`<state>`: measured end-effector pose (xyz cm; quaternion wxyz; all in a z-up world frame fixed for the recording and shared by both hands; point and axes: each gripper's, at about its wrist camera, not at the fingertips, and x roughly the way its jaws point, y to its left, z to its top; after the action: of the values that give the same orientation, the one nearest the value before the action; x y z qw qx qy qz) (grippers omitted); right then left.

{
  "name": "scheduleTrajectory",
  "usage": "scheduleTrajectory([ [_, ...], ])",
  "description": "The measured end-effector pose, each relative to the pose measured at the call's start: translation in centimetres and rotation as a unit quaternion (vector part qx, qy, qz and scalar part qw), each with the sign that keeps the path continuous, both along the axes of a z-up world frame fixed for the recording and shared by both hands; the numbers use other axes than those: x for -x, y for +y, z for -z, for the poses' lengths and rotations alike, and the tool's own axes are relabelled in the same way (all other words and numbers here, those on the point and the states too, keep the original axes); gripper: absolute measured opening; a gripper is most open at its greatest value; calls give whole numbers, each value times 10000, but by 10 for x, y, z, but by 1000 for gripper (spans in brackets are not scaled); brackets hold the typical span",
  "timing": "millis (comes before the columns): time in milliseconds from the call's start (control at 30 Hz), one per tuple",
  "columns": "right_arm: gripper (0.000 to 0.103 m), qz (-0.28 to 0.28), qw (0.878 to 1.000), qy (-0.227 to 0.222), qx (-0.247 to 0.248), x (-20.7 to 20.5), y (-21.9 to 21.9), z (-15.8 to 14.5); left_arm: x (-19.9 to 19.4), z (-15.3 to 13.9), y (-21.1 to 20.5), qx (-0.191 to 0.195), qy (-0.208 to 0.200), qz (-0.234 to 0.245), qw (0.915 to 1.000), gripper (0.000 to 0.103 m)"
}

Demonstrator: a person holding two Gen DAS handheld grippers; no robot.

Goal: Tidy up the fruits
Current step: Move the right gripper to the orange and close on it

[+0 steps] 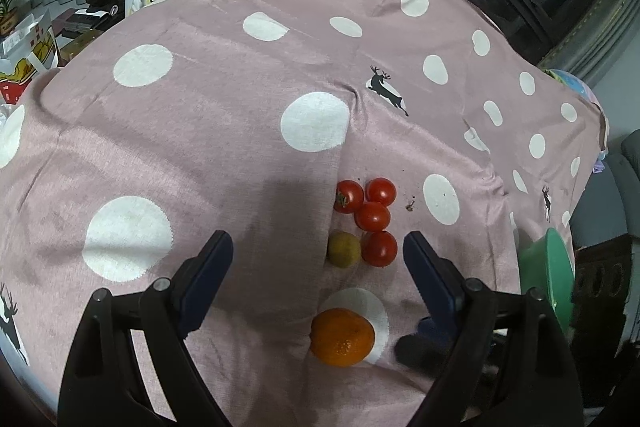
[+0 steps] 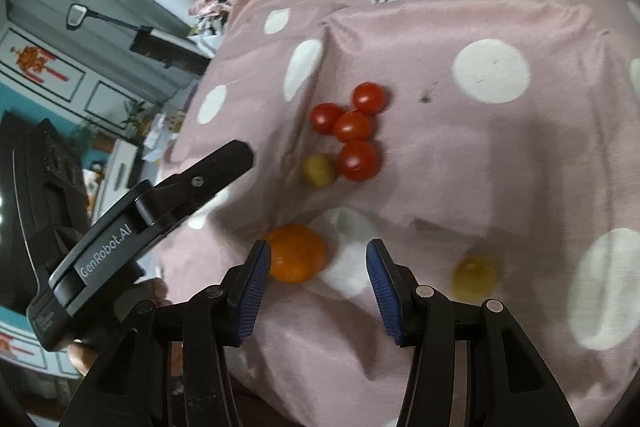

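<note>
Several red cherry tomatoes [image 1: 372, 215] lie clustered on a pink polka-dot cloth [image 1: 200, 131], touching a small yellow-green fruit [image 1: 344, 249]. Closer in lies an orange [image 1: 343, 337]. My left gripper [image 1: 317, 241] hovers open over the cloth, with the small fruit and the nearest tomato lying between and below its fingertips, untouched. In the right wrist view the right gripper [image 2: 317, 247] is open; the orange [image 2: 296, 253] lies just past its left pad, not pressed. The tomatoes [image 2: 354, 125] and small fruit [image 2: 319, 169] are farther ahead. A blurred yellow fruit [image 2: 474, 277] lies to the right.
A green bowl [image 1: 548, 275] stands at the cloth's right edge. The left tool's finger [image 2: 224, 163] reaches in from the left of the right wrist view, a hand [image 2: 80, 351] below it. Clutter and furniture sit beyond the table's left and far edges.
</note>
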<state>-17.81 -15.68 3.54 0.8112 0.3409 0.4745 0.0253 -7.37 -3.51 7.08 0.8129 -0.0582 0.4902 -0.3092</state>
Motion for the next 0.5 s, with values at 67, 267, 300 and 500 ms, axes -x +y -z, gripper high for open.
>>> scheduleTrajectory([
  [67,52,-133,9998,36,-125,-6,7,6,0,0,0,-5,-2,0,10000,87],
  [267,51,-164,9994,277,-158,-19,17,25,0,0,0,-49,2,-16,10000,87],
  [300,51,-166,9991,253,-292,-21,17,27,0,0,-1,-59,-4,-7,10000,87],
  [500,45,-146,9988,280,-363,-23,21,32,2,0,-4,-77,-62,63,9999,87],
])
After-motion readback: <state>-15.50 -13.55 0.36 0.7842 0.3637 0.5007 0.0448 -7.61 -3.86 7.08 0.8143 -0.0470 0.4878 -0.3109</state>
